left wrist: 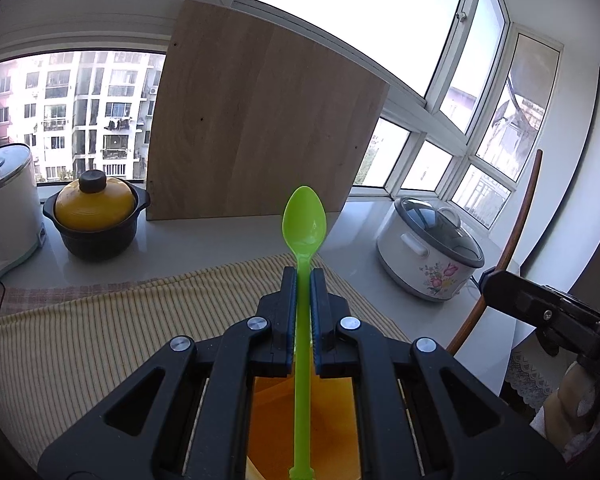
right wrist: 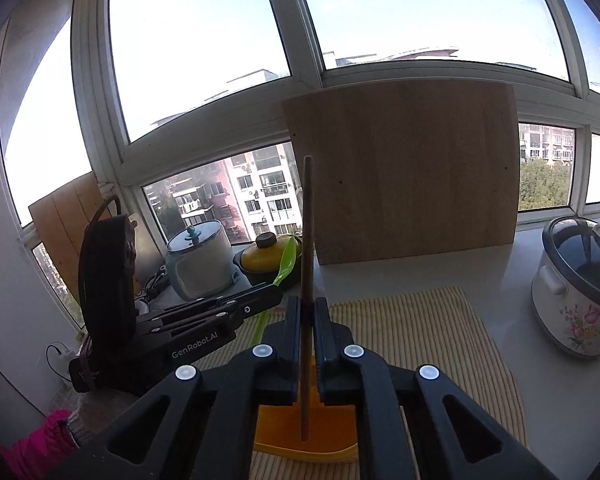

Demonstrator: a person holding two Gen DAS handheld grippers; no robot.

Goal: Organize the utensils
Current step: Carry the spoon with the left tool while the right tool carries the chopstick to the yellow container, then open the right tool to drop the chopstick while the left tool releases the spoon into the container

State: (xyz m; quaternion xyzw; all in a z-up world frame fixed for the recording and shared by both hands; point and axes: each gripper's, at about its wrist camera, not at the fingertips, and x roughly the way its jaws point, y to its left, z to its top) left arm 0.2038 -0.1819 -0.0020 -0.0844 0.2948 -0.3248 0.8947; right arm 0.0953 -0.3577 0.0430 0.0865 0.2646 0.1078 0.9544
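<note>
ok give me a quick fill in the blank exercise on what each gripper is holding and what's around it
1. The left gripper is shut on a spoon whose colour is ____.
2. The right gripper grips a thin brown ____.
3. Below both grippers lies a yellow striped cloth and an ____ coloured container.
4. The pot beside the wooden board has a ____ lid.

Missing words: green; stick; orange; yellow

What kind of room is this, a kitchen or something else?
Probably a home kitchen corner on a glazed balcony, high up. A rice cooker and a lidded yellow pot sit on the counter, a wooden board leans on the windows, and apartment blocks show outside.
</note>
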